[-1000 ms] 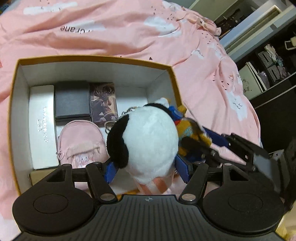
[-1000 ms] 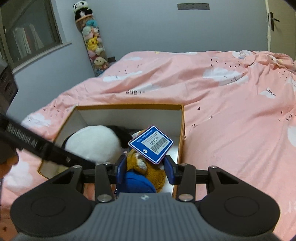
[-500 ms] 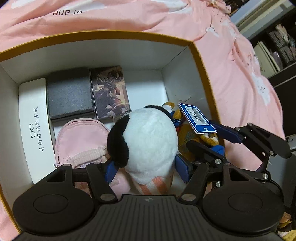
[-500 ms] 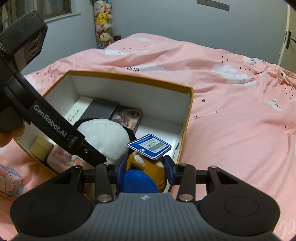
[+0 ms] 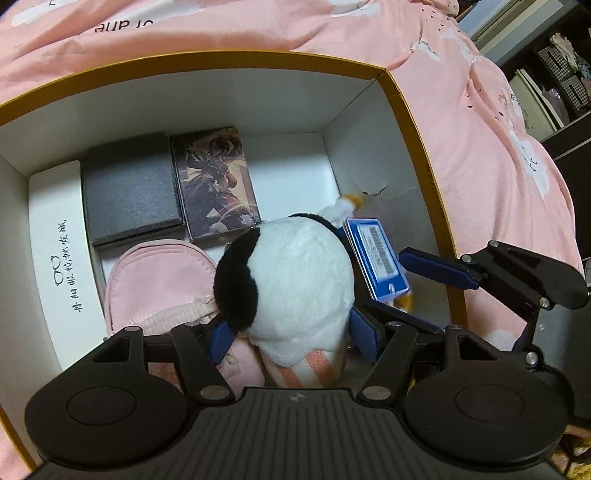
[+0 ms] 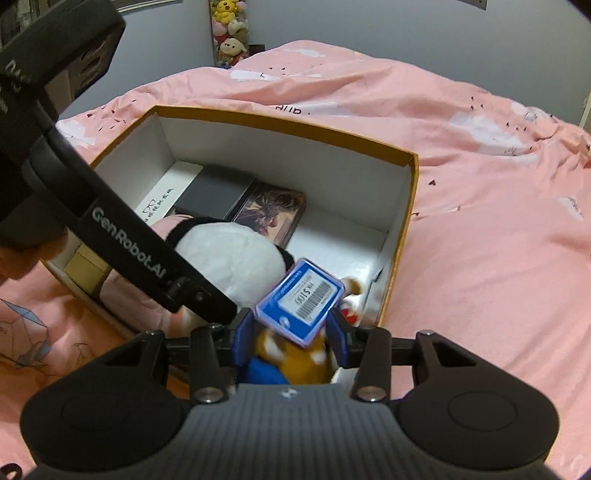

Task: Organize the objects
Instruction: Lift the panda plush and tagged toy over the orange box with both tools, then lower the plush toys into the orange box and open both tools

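Placing step. Left hand-held gripper [image 5: 291,332] clamps round white-and-black plush toy [image 5: 295,284], low inside gold-rimmed white cardboard box [image 5: 421,147], over pink fabric pouch [image 5: 155,280]. Right hand-held gripper [image 6: 290,338] clamps orange-and-blue plush with blue price tag [image 6: 291,358] at box's right wall. Next, likely: set down in bare corner, release.

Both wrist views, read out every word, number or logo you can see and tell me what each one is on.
"GenRobot.AI": on the left gripper's black arm.
"$100" above a barcode: on the blue tag of the orange plush; smaller print too blurred.
"or ane", upside down: on the pink bedspread; partly cut off.
Handwritten Chinese characters with a glasses drawing: on the white case; not legible to me.
Illustrated box: no readable text.
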{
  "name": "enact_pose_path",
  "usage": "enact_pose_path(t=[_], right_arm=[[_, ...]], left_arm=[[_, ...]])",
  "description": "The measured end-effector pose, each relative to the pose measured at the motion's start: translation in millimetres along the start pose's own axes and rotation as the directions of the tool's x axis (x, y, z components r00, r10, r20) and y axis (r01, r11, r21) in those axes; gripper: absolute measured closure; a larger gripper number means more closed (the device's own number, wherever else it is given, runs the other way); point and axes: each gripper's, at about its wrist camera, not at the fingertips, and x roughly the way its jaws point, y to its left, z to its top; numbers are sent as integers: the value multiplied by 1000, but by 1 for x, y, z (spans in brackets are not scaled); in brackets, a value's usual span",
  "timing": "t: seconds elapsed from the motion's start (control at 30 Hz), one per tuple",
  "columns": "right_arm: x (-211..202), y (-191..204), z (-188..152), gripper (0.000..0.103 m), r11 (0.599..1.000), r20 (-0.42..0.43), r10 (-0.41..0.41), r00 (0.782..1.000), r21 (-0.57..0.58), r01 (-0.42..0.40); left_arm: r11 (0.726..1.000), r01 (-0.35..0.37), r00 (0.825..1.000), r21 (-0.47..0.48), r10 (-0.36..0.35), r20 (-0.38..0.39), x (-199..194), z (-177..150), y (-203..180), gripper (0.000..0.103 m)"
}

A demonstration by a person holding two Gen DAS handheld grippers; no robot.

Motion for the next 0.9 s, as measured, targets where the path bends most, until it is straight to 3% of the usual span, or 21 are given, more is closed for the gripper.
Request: enact_pose_path(t=[0.3, 0.43, 0.5, 0.53, 0.7, 0.9], right_arm=[[-12, -9, 4, 52, 994, -48, 85, 995, 68, -82], [-21, -11, 5, 53, 994, -45, 97, 994, 60, -95], [-22, -10, 5, 55, 995, -39, 87, 995, 43, -85], [-21, -9, 6, 63, 996, -35, 80, 996, 38, -79], [-11, -1, 8, 76, 998, -30, 59, 998, -2, -59], [9, 10, 9, 81, 997, -77, -9, 997, -81, 3]], left_arm=[[999, 38, 995, -24, -36, 97, -14, -19, 7, 25], [996, 51, 968, -68, -33, 248, -33, -37, 7, 30], [993, 64, 955, -95, -33, 295, -34, -42, 6, 37], [992, 64, 949, -105, -28, 314, -33, -44, 4, 39], [991, 0, 922, -137, 53, 384, -23, -44, -5, 47], [983, -16, 928, -181, 82, 363, -7, -42, 0, 49]])
